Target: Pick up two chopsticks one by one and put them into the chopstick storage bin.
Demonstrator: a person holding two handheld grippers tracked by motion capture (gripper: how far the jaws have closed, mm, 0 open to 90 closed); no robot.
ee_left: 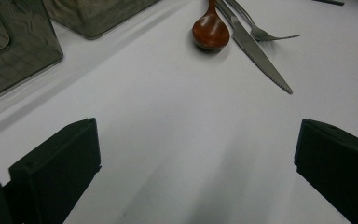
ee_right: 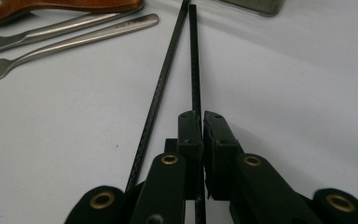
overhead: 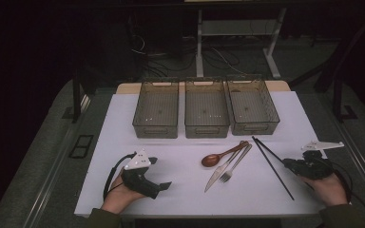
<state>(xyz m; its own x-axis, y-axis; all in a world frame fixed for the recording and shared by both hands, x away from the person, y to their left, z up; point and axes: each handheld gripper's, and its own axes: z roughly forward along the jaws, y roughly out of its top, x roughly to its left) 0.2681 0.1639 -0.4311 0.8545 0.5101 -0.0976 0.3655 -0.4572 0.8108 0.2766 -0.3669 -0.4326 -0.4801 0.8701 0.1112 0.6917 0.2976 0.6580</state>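
Two black chopsticks (ee_right: 193, 60) lie on the white counter (overhead: 180, 190), and the right tongs (ee_right: 202, 122) are closed on one of them, its thin shaft pinched between the two pads and running straight on ahead of the tips. The second chopstick (ee_right: 161, 88) lies free just to the left of those tongs in the right gripper view, near the first at the far end and spreading from it toward the camera; its near end is hidden under the tongs' body. In the high view the right tongs (overhead: 291, 164) sit at the chopsticks' middle stretch, though the dim light makes the grip itself hard to make out there. Beyond and to the left of the right tongs lie one wooden spoon (overhead: 217, 156), one knife (overhead: 222, 169) and one fork (overhead: 235, 165), close together; in the right gripper view all three are cut off by the frame's edge. The left tongs (ee_left: 196, 154) stand wide open with nothing but bare counter between them, and the spoon, knife and fork lie well ahead of them. In the high view the left tongs (overhead: 164, 185) rest low on the counter in the person's hand. Farther off, past both tongs, three see-through bins (overhead: 156, 109) stand side by side in a row, each apparently empty, though their dark mesh walls blur what is inside.
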